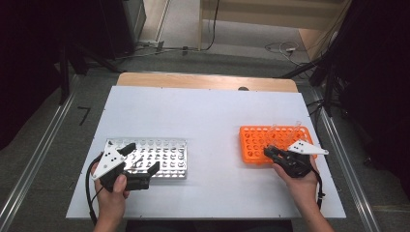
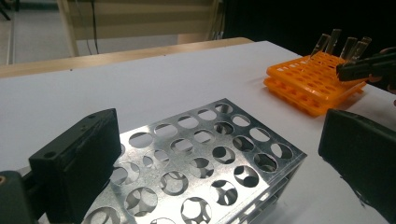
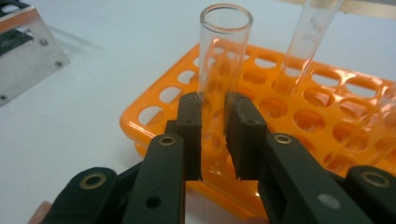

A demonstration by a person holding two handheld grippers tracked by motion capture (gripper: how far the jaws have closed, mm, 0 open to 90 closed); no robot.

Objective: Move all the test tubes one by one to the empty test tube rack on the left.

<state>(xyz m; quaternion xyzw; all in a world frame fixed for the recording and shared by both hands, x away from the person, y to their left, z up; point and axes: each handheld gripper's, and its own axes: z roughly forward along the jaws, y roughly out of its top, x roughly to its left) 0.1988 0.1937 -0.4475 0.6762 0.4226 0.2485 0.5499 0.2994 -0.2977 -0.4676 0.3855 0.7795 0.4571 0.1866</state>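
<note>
An orange plastic rack [image 1: 256, 140] sits at the right of the white table [image 1: 203, 111], with a few clear glass tubes standing in it. My right gripper [image 3: 214, 135] is shut on one upright glass tube [image 3: 224, 51] near the rack's [image 3: 154, 112] front corner, its pads pressed on both sides of the tube's lower half. A second tube [image 3: 310, 32] stands farther back. At the left, my left gripper [image 1: 142, 157] is open over the near edge of a perforated metal rack [image 1: 167, 154]. Its jaws stand wide apart [image 2: 217, 158] above the metal rack [image 2: 187, 140], with nothing between them.
The middle and far part of the white table lie bare between the two racks. The orange rack [image 2: 308, 81] and my right gripper [image 2: 364, 70] appear far off in the left gripper view. Cables and dark stands lie on the floor beyond the table's far wooden edge [image 1: 208, 81].
</note>
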